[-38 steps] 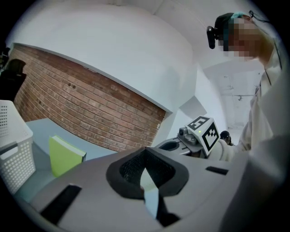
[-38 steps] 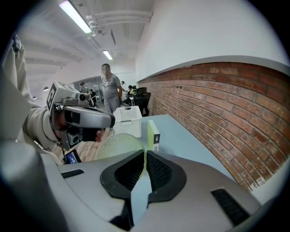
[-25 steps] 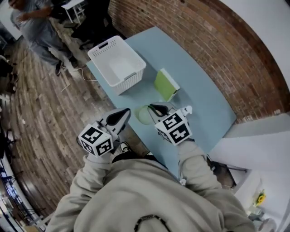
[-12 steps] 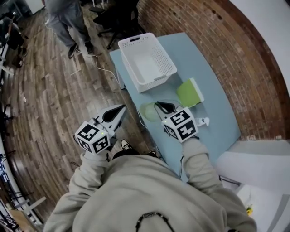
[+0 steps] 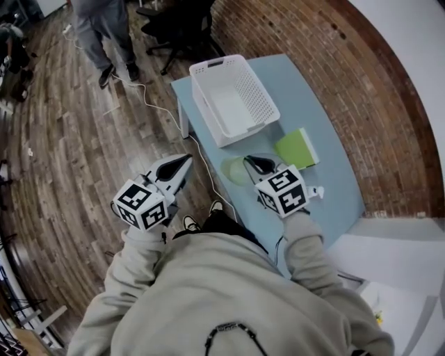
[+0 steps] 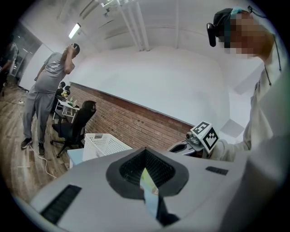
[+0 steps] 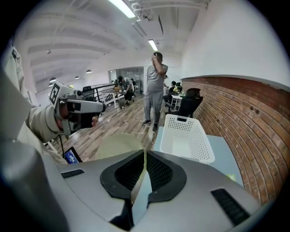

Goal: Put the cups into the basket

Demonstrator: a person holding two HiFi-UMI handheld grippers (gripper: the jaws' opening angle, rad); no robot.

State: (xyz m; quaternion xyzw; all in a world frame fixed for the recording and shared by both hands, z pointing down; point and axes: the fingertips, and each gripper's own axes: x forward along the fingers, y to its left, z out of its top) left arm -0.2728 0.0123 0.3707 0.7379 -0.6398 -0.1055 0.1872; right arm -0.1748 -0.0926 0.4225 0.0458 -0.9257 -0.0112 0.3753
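A pale green cup (image 5: 233, 170) hangs over the near left part of the light blue table (image 5: 332, 174). My right gripper (image 5: 252, 163) is shut on the cup's rim. In the right gripper view the thin cup (image 7: 115, 146) wall runs between the pads of that gripper (image 7: 143, 174). The white perforated basket (image 5: 259, 94) stands empty at the table's far end, also in the right gripper view as the basket (image 7: 181, 121) ahead and to the right. My left gripper (image 5: 185, 161) floats left of the table above the floor, its jaws (image 6: 145, 172) shut on nothing.
A green box (image 5: 296, 148) lies on the table between the cup and the brick wall (image 5: 327, 55). A person (image 5: 104, 21) stands on the wooden floor beyond the basket, near an office chair (image 5: 174, 24). A white cable (image 5: 156, 104) trails across the floor by the table.
The head view has swung, so the table and basket now sit further right. The right gripper still holds the cup, the left gripper stays off the table, and the person behind has walked.
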